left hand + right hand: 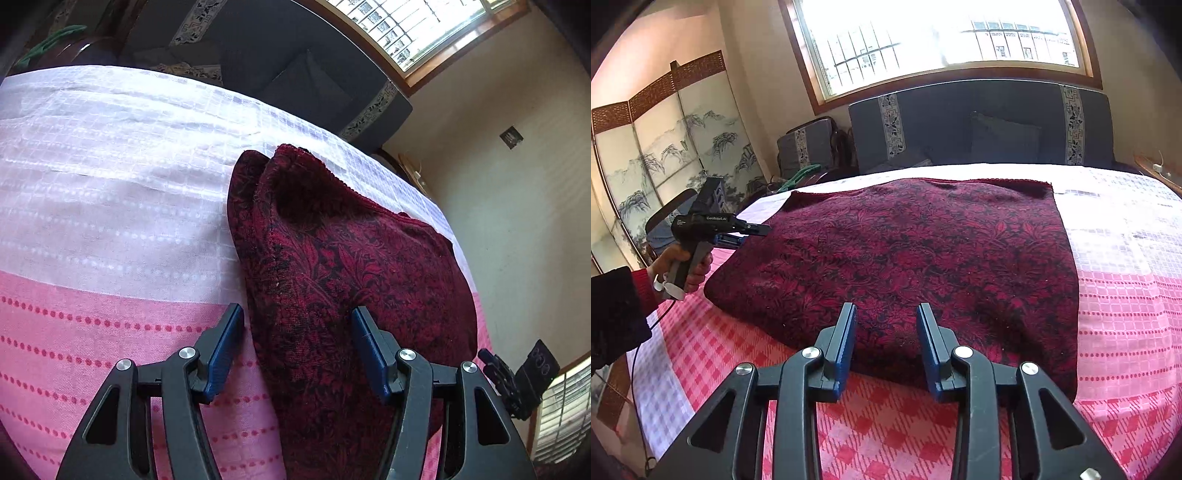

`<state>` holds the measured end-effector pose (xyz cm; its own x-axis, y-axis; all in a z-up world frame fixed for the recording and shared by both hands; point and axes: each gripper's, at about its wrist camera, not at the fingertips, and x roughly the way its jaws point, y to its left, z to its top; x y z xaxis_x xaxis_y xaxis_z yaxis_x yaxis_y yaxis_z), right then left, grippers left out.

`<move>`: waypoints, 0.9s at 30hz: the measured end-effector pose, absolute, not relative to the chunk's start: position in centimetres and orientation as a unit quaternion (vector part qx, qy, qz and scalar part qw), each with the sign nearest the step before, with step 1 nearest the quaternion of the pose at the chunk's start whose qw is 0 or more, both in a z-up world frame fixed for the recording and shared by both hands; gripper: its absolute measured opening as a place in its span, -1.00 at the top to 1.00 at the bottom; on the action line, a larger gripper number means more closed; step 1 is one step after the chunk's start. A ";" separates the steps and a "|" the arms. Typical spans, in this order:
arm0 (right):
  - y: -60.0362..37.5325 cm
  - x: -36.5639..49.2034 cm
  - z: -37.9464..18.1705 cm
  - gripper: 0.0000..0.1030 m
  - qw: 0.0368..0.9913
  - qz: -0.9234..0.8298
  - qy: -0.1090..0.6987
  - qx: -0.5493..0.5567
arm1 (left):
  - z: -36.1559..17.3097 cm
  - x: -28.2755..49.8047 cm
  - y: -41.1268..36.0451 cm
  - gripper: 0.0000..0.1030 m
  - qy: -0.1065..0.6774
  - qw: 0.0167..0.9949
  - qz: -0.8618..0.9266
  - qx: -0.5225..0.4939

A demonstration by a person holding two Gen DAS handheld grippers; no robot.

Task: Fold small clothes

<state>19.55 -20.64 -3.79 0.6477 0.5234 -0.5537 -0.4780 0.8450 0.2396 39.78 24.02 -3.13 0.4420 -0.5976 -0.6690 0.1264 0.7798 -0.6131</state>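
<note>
A dark red garment with a black leaf pattern [905, 258] lies folded into a broad rectangle on the pink and white bedcover [1126, 295]. My right gripper [887, 312] stands open over its near edge, and the pads do not press on the cloth. In the left wrist view the garment [351, 277] shows a raised fold with an open pocket at its far end. My left gripper [297, 317] is open and straddles the cloth's left edge, gripping nothing. From the right wrist view, a hand holds the left gripper [753, 232] at the garment's left side. The right gripper [517, 376] shows at the far right.
A dark upholstered headboard [979, 125] with patterned strips stands behind the bed under a bright window [942, 37]. A painted folding screen [665, 155] and a cushioned chair [809, 147] stand to the left. A cable [635, 354] hangs from the left hand.
</note>
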 end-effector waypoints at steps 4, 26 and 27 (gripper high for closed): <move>-19.6 20.4 -3.5 0.13 0.903 0.286 0.316 0.052 | -3.3 40.8 23.7 -0.16 0.479 0.803 -0.229 -0.271; -11.2 33.5 -3.2 0.85 0.869 0.315 0.378 0.058 | 6.3 38.7 17.4 0.61 0.469 0.844 -0.150 -0.211; -10.9 34.2 -3.7 0.85 0.864 0.311 0.392 0.055 | 7.0 38.5 17.0 0.62 0.468 0.844 -0.152 -0.212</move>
<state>34.23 -10.87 -3.71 0.4994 0.5809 -0.6428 -0.4947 0.8003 0.3389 38.52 16.96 6.98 0.5151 -0.4548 -0.7265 0.0581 0.8642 -0.4998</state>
